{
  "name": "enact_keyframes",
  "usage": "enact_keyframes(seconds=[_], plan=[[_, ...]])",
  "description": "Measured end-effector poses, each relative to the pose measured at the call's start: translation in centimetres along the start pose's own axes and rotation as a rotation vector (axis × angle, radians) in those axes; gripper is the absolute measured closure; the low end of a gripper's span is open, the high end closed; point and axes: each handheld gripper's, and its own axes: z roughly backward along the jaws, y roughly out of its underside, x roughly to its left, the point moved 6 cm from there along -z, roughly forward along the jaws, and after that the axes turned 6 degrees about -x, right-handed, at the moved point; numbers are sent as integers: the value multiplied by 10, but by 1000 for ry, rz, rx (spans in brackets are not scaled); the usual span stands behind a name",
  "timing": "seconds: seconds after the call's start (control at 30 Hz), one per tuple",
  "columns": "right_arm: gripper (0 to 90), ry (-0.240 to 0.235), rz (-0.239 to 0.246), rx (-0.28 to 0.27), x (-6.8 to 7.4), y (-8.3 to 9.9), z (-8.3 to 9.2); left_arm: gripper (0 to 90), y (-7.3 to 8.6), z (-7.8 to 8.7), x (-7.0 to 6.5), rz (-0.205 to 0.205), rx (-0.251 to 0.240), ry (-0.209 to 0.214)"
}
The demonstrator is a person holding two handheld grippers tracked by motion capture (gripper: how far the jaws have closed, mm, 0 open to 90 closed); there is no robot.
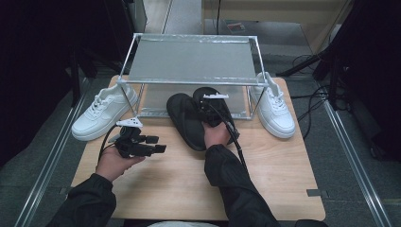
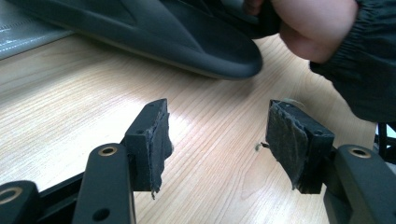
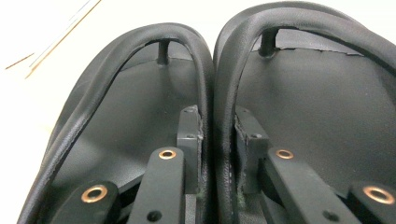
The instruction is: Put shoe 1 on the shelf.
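**Pair of black sandals gripped by their straps, headed for the rack**

The right tongs [image 3: 217, 135] are clamped on the two inner straps of a pair of black sandals [image 1: 189, 118], pinching them together so both move as one; the right gripper view shows a pad pressed against each strap. The sandals sit near the middle of the bench [image 1: 274, 179], toes toward its far edge and just in front of the two-tier metal shoe rack [image 1: 189, 61]. The left tongs [image 1: 142, 144] rest near the bench's left edge, pads well apart with nothing between them and bare wood showing in the gap.

The step in hand appears to be carrying the pair to the rack. The next move likely calls for keeping the pinch firm and sliding or lifting the sandals onto the lower shelf [image 1: 156, 101], between the rack's front legs.

A white sneaker [image 1: 101, 116] stands at the far left corner and another white sneaker [image 1: 274, 109] at the far right corner, both beside the rack. Whether the sandals' soles are on the bench or lifted cannot be told, and the right hand covers their heels in the high view.
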Motion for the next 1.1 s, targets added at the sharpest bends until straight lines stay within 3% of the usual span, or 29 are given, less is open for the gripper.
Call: enact_keyframes(seconds=[0.23,0.33,0.37,0.67,0.93,1.1], plan=[[736,6,-35,-9,-6,0,-9,398,0,0,0,0,-1,1],[680,0,-20,-12,-5,0,-8,398,0,-1,0,0,1,0],[616,-12,-13,-17,-2,-1,-8,398,0,-1,0,0,3,1],[561,-28,-14,5,-4,1,-4,398,0,-1,1,0,11,-3],[537,-41,33,11,-9,5,15,398,1,-2,4,12,11,-8],[549,-80,62,14,-8,11,40,401,-3,-3,10,11,12,-22]])
